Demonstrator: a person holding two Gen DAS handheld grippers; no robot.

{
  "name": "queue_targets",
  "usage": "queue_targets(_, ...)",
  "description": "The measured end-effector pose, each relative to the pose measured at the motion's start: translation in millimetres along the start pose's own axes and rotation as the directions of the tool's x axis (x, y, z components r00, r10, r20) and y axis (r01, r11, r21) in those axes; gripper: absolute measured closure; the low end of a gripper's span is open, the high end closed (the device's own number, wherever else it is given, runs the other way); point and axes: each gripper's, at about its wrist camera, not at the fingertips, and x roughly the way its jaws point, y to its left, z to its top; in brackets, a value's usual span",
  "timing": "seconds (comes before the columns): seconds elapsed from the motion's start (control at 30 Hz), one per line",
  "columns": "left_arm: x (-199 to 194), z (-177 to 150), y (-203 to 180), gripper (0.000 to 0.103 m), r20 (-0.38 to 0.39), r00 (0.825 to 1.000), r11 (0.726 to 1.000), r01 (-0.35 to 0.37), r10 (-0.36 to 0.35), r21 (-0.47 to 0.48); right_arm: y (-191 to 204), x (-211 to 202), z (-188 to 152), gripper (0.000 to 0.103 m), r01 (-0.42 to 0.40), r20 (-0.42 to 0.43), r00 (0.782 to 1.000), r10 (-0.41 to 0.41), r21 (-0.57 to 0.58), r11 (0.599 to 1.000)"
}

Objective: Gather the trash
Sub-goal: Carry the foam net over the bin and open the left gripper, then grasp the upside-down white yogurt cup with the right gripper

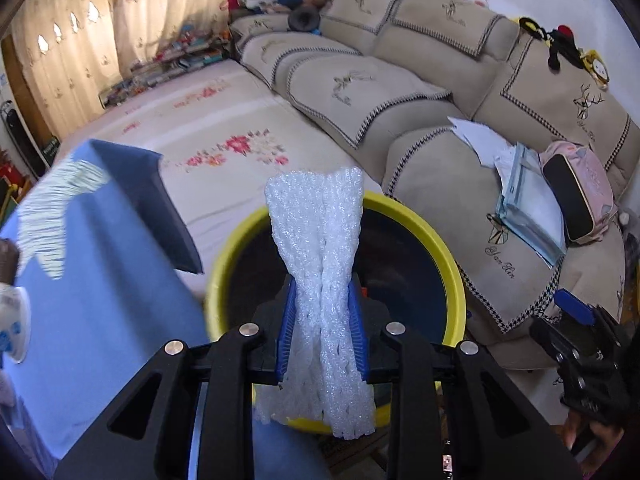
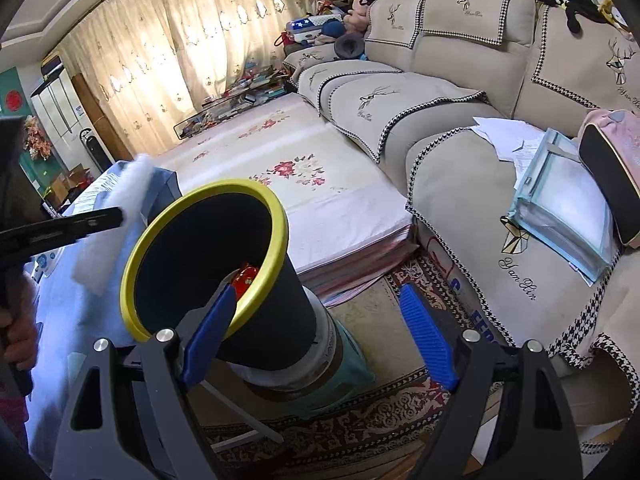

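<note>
While my left gripper (image 1: pixel 322 332) pinches the foam netting (image 1: pixel 320 264) over the yellow-rimmed bin (image 1: pixel 448 264) at frame bottom, right gripper (image 2: pixel 316 336) wide open, empty; next: let go.

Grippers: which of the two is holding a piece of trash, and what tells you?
The left gripper: its blue pads are shut on the white foam netting over the yellow-rimmed bin. The right gripper stands open and empty.

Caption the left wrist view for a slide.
Left gripper shut on white foam netting above the yellow-rimmed bin.
</note>
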Motion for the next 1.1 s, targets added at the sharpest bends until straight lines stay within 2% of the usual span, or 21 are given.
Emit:
queue_targets(0.13,28.3,4.9,-5.8,0.073,-0.034,0.999,1.0,0.008,-0.008,-0.007,1.7,-2.2,-0.4,0.023,-0.004,-0.001,1.0,0.004,-0.006,1.0)
queue_targets(0.17,34.7,5.4,-6.9,0.069,-0.04,0.999,1.0,0.006,-0.007,-0.008,2.1,-2.5,-0.5,0.023,-0.004,-0.003,1.0,0.004,-0.008,1.0)
queue_targets(0.23,43.6,7.6,-7.5,0.061,-0.053,0.999,1.0,0.0,-0.001,-0.017,3.2,-2.6,-1.0,0.022,-0.004,-0.008,1.0,0.004,-0.011,1.0)
queue_targets(0.3,47.5,5.8,-3.2,0.036,-0.056,0.998,1.0,0.001,-0.003,-0.03,6.0,-4.0,-1.4,0.021,-0.003,-0.006,1.0,0.003,-0.014,1.0)
queue_targets(0.43,40.3,2.0,4.6,0.029,-0.044,0.999,0.999,0.003,-0.005,-0.05,12.5,-7.5,-2.8,0.021,-0.006,-0.002,1.0,0.006,-0.021,1.0)
queue_targets(0.47,35.1,-0.2,7.5,0.024,-0.038,0.999,0.999,0.006,-0.008,-0.054,15.4,-8.6,-3.2,0.021,-0.005,-0.002,1.0,0.005,-0.023,1.0)
queue_targets(0.5,29.3,-2.0,10.5,0.018,-0.032,0.999,0.998,0.006,-0.008,-0.054,18.7,-9.4,-4.0,0.021,-0.003,-0.003,1.0,0.003,-0.028,1.0)
queue_targets(0.7,-18.5,-17.8,31.2,0.016,0.03,0.999,0.996,0.028,-0.026,-0.08,37.3,-18.1,-3.6,0.02,0.017,0.005,1.0,-0.016,-0.05,0.999)
queue_targets(0.8,-58.5,-31.9,52.7,0.012,0.092,0.995,0.994,0.038,-0.028,-0.1,50.0,-21.5,-3.5,0.019,0.04,0.007,0.999,-0.04,-0.069,0.997)
queue_targets(0.97,-122.7,-65.3,108.2,0.01,0.169,0.986,0.985,0.028,0.001,-0.168,79.8,-21.1,-1.5,0.019,0.062,-0.001,0.998,-0.062,-0.105,0.993)
queue_targets(1.1,-180.4,-111.2,170.1,0.009,0.222,0.974,0.973,0.002,0.051,-0.23,134.4,-16.0,1.7,0.019,0.007,-0.01,1.0,-0.009,-0.191,0.982)
